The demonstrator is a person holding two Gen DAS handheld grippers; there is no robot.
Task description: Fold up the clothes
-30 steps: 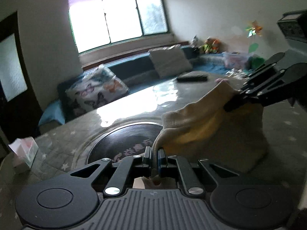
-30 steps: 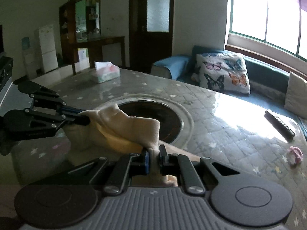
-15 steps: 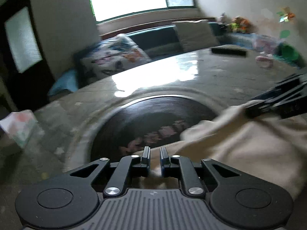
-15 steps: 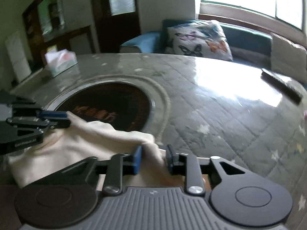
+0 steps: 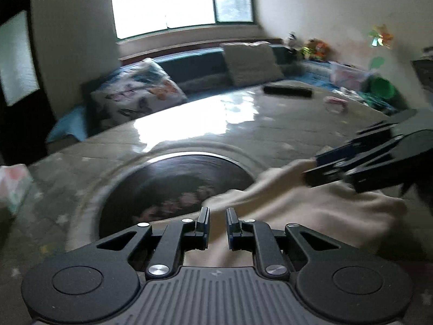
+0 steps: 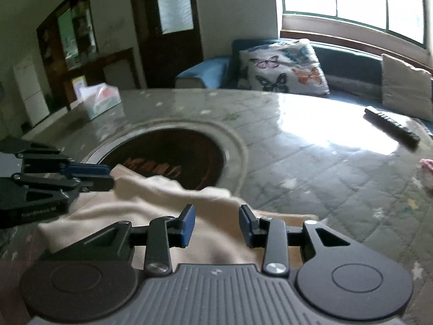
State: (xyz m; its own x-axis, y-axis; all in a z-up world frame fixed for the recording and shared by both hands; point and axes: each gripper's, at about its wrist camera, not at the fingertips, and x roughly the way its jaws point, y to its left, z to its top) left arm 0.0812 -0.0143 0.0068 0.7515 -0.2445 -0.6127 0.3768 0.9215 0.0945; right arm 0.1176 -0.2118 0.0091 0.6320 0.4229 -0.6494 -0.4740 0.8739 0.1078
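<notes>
A cream garment (image 5: 311, 211) lies bunched on the quilted grey table (image 5: 243, 135), its far edge over the dark round inset (image 5: 176, 181). My left gripper (image 5: 217, 216) hovers low over the garment's left part with a narrow gap between its jaws, through which cloth shows; the pads do not press on it. My right gripper (image 6: 216, 222) is opening, and the garment (image 6: 151, 203) lies loose beneath and between its blue pads. Each gripper also shows in the other's view: the right gripper (image 5: 311, 168) and the left gripper (image 6: 112, 176), both at the cloth's edge.
A black remote (image 6: 391, 128) and a small pink item (image 5: 335, 103) lie far across the table. A tissue box (image 6: 100, 100) stands at its left edge. Behind the table runs a blue sofa with a butterfly cushion (image 6: 284, 67).
Both grippers came down from holding the garment up by its corners. The cloth now lies on the table. Both pairs of jaws have parted, the right pair much wider.
</notes>
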